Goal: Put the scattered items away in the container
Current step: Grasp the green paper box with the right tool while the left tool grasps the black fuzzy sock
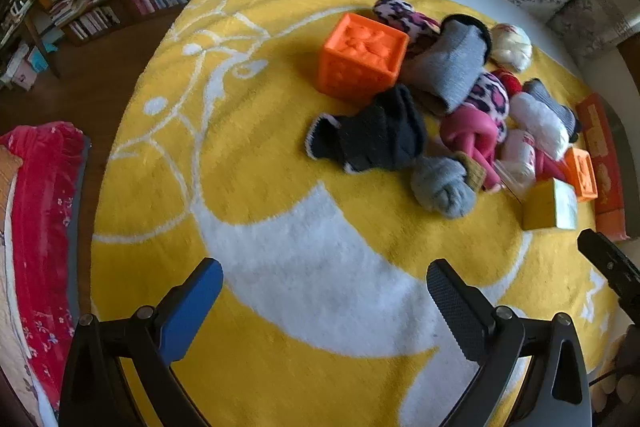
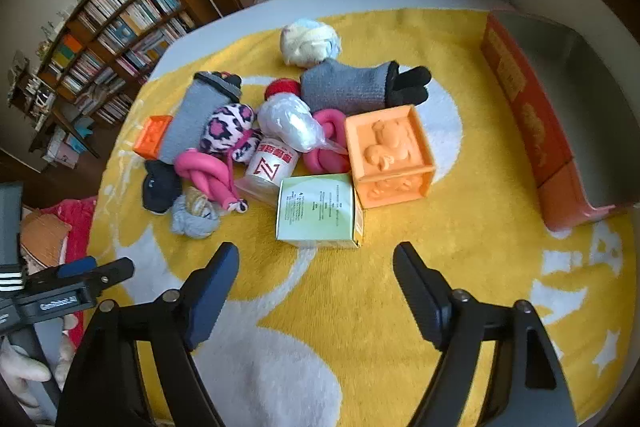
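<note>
Right gripper: jaws spread wide, nothing between them, hovering over the yellow-and-white fleece blanket. Left gripper: also fully spread and empty, over a bare white patch of the blanket.

Straight ahead of the right gripper, near its open jaws, lies the flat pale-green cardboard box, printed face up, roughly square with its near edge running across the jaw gap. Touching the box's far right corner stands the large orange embossed rubber cube.

Beyond and to the left is the heap: white plastic bottle with red lettering, knotted pink sock, grey rolled sock, and leopard-print sock.

The container, an orange-sided open box, sits far right at the blanket's edge, well apart from the pile.

Judgement: right hand is nearer both box and container; likely pick green box first, then swing right.
</note>
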